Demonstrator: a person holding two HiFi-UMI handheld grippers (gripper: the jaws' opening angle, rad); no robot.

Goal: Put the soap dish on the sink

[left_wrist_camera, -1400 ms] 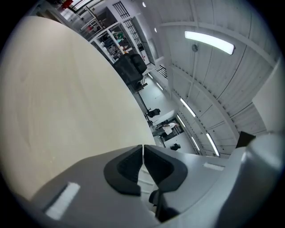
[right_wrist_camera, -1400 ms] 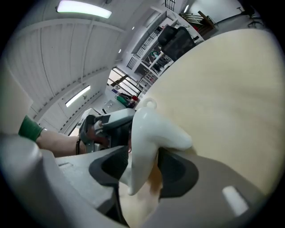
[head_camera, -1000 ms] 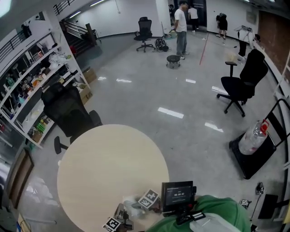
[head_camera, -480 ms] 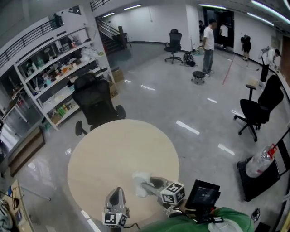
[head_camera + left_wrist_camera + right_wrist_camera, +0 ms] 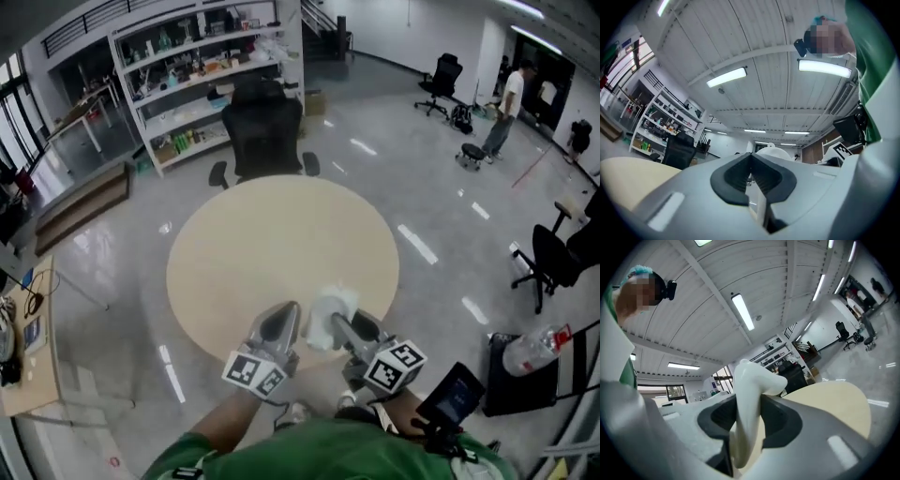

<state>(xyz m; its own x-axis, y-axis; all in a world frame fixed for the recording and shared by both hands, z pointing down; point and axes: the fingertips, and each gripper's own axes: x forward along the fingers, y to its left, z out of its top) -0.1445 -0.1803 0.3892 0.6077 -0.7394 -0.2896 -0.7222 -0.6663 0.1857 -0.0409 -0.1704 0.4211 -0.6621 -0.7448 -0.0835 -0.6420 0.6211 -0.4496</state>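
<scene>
The white soap dish (image 5: 327, 316) hangs above the near edge of the round beige table (image 5: 281, 234), and no sink shows in any view. My right gripper (image 5: 339, 323) has the dish between its pads, and its jaws are closing on it. In the right gripper view the dish (image 5: 751, 380) stands on edge between the dark pads of that gripper (image 5: 749, 414), curling out past them. My left gripper (image 5: 286, 316) hovers just left of the dish, shut and empty. In its own view the left gripper (image 5: 751, 164) has its pads together, with the dish (image 5: 771, 150) a white dome beyond.
A black office chair (image 5: 262, 131) stands at the table's far side, with stocked shelves (image 5: 202, 66) behind it. A desk (image 5: 23, 328) lies at the left. A dark screen (image 5: 453, 395) and a cart with a water bottle (image 5: 532, 351) are at the right. People (image 5: 510, 101) stand far off.
Both grippers have come up from the table's near edge and now point out over the table. The dish has risen with the right gripper. The head view has swung round.
</scene>
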